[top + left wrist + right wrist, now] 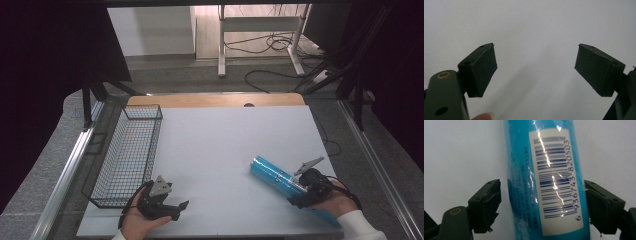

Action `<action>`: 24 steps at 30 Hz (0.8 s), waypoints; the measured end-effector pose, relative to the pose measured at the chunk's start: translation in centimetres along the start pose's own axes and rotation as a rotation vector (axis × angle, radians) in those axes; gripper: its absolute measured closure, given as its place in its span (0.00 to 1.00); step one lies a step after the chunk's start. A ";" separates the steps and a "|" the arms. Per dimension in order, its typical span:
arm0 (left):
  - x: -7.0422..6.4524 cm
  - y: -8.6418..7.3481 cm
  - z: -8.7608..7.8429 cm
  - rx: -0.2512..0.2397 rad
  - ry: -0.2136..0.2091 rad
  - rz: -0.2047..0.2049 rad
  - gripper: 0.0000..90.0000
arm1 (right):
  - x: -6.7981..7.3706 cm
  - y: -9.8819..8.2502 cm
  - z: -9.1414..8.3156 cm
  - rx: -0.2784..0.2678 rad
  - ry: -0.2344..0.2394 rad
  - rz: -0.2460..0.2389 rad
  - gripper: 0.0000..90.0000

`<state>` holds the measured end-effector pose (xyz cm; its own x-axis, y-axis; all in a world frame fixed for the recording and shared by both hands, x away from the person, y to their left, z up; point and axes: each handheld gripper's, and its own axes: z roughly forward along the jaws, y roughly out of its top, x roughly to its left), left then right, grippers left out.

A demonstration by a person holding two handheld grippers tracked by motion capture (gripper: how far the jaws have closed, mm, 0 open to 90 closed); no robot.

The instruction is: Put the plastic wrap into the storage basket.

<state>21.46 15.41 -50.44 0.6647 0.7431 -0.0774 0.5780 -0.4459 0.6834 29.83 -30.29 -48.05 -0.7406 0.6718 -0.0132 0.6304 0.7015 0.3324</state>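
- The right tool (pixel 306 186) is open, with one jaw on each side of the blue tube (pixel 274 174). In the right gripper view the right jaw looks to be just touching the tube (pixel 546 180), and the left jaw has a small gap.
- The tube lies on its side on the white counter (pixel 220 145), near the right front edge.
- I think the step is to grab the tube. To do it well, keep the tube in the middle of the jaws and squeeze slowly, because it is round and shiny and could roll or slip.
- The left tool (pixel 165 200) is open and holds nothing. It sits low over the counter, just beside the wire basket (pixel 131 150).
- Count: one blue tube, one wire basket, two tools.
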 end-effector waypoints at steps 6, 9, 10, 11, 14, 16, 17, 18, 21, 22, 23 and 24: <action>0.0 0.0 -0.1 -0.002 -0.001 0.001 0.19 | -0.2 -0.1 0.3 0.039 -0.035 -0.013 0.31; 0.0 0.0 -0.1 -0.001 -0.001 0.000 0.19 | -0.1 0.0 0.8 0.068 -0.038 -0.027 0.32; 0.0 0.0 -0.1 -0.001 -0.001 0.001 0.19 | -0.2 0.1 0.8 0.072 -0.035 -0.030 0.33; 0.0 0.0 0.0 -0.001 -0.001 0.001 0.19 | -0.1 0.1 0.8 0.077 -0.036 -0.035 0.33; -0.1 0.0 0.0 0.000 -0.001 0.002 0.19 | -0.2 0.3 0.8 0.088 -0.031 -0.048 0.34; -0.1 0.0 0.0 0.000 0.000 0.002 0.19 | -0.4 0.2 0.7 0.081 -0.018 -0.050 0.34; -0.1 0.0 0.0 0.000 0.000 0.003 0.19 | -0.5 0.2 0.7 0.078 -0.008 -0.049 0.35; -0.1 0.0 0.0 -0.001 0.000 0.001 0.19 | -0.7 0.2 0.7 0.073 0.001 -0.051 0.35; 0.0 0.0 0.0 -0.003 0.001 -0.004 0.19 | -1.0 0.1 0.6 0.065 0.023 -0.041 0.35; 0.0 0.0 0.0 -0.003 0.001 -0.003 0.19 | -1.0 0.2 0.6 0.062 0.029 -0.037 0.35; 0.0 0.1 0.0 -0.003 0.001 -0.003 0.19 | -1.0 0.2 0.5 0.053 0.032 -0.035 0.35; 0.0 0.0 0.0 -0.003 0.000 -0.005 0.19 | -1.1 0.2 0.4 0.046 0.037 -0.029 0.35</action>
<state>21.47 15.39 -50.39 0.6615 0.7456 -0.0806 0.5802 -0.4406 0.6851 30.84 -30.77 -48.33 -0.7660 0.6427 0.0130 0.6183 0.7311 0.2884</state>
